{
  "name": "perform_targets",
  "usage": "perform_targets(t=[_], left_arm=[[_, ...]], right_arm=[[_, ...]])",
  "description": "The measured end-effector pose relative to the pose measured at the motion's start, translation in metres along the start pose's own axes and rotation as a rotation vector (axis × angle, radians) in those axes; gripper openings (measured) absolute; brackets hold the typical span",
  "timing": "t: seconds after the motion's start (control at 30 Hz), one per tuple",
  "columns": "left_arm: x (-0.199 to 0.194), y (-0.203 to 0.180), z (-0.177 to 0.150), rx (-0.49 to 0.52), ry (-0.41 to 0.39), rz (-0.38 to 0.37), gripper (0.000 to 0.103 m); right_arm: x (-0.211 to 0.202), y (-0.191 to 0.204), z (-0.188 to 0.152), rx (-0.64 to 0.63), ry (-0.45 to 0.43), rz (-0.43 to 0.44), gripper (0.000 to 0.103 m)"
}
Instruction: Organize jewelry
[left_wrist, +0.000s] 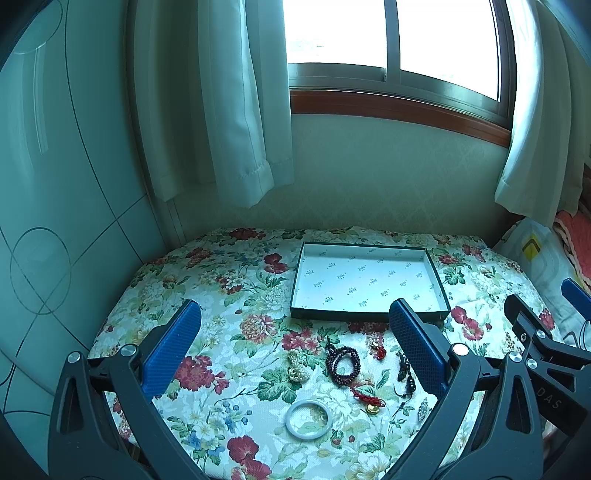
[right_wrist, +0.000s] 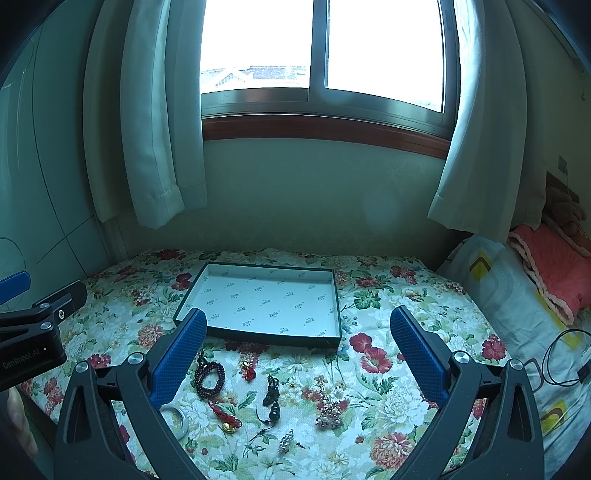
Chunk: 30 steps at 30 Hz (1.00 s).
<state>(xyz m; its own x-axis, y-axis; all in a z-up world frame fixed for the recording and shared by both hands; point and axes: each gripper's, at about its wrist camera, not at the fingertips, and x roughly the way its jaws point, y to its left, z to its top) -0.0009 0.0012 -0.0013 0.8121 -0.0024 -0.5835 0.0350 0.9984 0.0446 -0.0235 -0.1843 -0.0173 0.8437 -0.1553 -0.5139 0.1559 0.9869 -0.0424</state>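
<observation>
Both grippers, left gripper (left_wrist: 295, 350) and right gripper (right_wrist: 299, 354), gape empty; the rigid, slippery white bangle (left_wrist: 307, 419) likely needs a rim pinch.

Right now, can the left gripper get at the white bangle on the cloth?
Probably yes. The left gripper is open, and the white bangle lies flat below it with nothing on top.
</observation>
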Motion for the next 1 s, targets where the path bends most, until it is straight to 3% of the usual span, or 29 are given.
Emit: perform_targets(t=[1.0], left_arm=[[0.0024, -0.0042, -0.0048, -0.001, 0.010, -0.007, 0.101]], right_arm=[[-0.0046, 0.0005, 0.0049, 0.000, 0.006, 0.002, 0.099]])
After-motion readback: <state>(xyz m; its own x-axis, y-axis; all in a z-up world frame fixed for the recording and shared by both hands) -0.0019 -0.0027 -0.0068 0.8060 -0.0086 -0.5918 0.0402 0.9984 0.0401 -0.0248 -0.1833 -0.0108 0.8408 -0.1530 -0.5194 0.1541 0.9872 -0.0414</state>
